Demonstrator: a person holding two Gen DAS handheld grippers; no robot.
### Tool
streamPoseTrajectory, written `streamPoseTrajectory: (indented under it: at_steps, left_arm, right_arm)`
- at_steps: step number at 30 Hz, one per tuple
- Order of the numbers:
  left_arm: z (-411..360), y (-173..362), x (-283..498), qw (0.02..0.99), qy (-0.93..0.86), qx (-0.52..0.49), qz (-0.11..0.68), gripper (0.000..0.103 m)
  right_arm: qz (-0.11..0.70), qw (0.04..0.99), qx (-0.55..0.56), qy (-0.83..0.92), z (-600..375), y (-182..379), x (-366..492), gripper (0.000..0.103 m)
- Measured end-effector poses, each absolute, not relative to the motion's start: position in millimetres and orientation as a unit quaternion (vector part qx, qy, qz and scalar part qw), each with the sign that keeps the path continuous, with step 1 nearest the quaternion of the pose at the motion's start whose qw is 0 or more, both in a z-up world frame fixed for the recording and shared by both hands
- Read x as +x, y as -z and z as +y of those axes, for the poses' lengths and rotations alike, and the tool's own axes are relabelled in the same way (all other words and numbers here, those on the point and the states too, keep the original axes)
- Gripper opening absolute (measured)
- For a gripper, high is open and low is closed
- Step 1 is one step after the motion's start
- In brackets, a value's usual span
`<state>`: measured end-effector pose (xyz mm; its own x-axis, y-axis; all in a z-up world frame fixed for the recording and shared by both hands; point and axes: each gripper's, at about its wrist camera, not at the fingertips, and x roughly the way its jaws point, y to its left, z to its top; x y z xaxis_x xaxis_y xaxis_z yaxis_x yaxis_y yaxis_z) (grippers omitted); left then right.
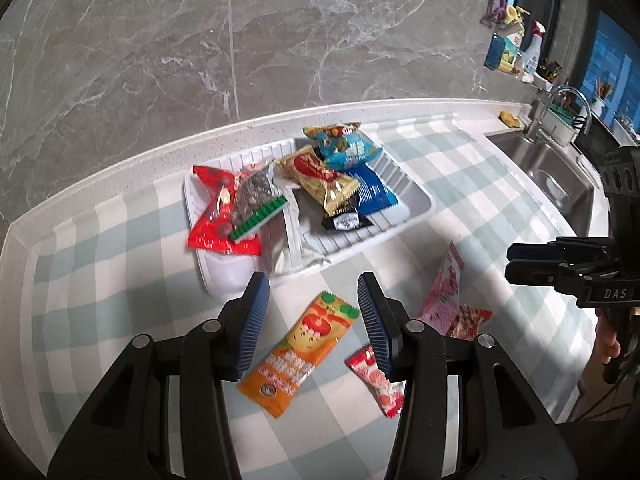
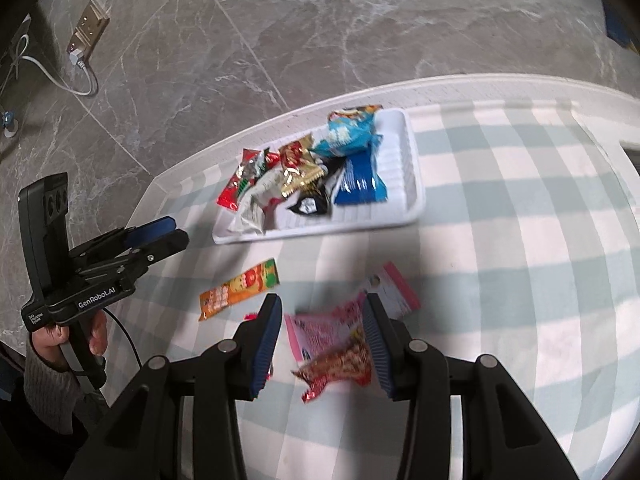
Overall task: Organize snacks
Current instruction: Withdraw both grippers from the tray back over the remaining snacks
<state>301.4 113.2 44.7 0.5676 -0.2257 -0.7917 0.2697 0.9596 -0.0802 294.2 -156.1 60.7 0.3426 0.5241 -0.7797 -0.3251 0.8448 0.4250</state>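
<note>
A white tray [image 1: 416,216] on the checked cloth holds several snack packets, among them a red one [image 1: 212,216], a gold one [image 1: 320,178] and blue ones [image 1: 372,190]. My left gripper [image 1: 314,294] is open above an orange packet [image 1: 302,346]; a small red candy packet [image 1: 376,376] lies by its right finger. My right gripper [image 2: 320,316] is open over a pink packet [image 2: 324,332] and a red packet [image 2: 340,364] on the cloth. The tray also shows in the right wrist view [image 2: 396,200], as does the orange packet [image 2: 240,288].
A steel sink [image 1: 548,176] with a tap lies to the right, with bottles on a ledge [image 1: 516,52] behind. A marble wall rises behind the counter. A socket with a white cable [image 2: 80,48] is on the wall at left.
</note>
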Motion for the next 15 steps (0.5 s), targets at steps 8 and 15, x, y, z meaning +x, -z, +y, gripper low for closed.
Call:
streamPoseTrajectory:
  at_steps: [8,15]
  left_arm:
    - [118.4,-21.7,276.8,0.872,0.153,0.032,0.464,0.046]
    - [120.5,6.3,265.8,0.855,0.158,0.057,0.49,0.046]
  right_arm:
    - [0.525,0.809,0.101,-0.244,-165.2,-43.3,268.8,0.049]
    - [0.541,0.801,0.105,-0.232,-163.3,-25.4,258.3,0.05]
